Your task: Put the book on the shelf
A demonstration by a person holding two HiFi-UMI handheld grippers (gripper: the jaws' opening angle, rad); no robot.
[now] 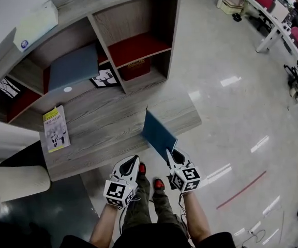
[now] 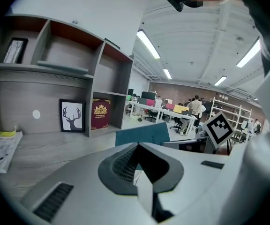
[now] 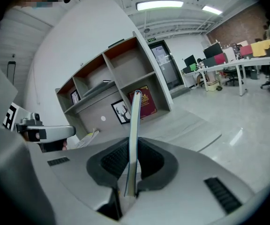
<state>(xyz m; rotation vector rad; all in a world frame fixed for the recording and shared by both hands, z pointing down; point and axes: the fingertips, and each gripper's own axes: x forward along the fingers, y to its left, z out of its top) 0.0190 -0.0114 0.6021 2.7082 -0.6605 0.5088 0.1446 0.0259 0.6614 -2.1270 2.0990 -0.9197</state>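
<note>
The grey shelf (image 1: 133, 14) stands along the far edge of the low wooden surface (image 1: 113, 123). The blue book (image 1: 158, 133) is off the surface, held upright on its edge over the front edge, toward the right corner. The right gripper (image 1: 174, 156) has its fingers clamped on the book's lower edge. The left gripper (image 1: 131, 164), just beside it, has its fingers closed together on nothing. A yellow booklet (image 1: 56, 129) lies flat near the surface's left edge.

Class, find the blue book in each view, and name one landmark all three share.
Head view: blue book centre, above the right gripper.
Left gripper view: blue book centre, just beyond the jaws.
Right gripper view: blue book edge-on, clamped between the jaws.
Shared landmark: deer picture.
</note>
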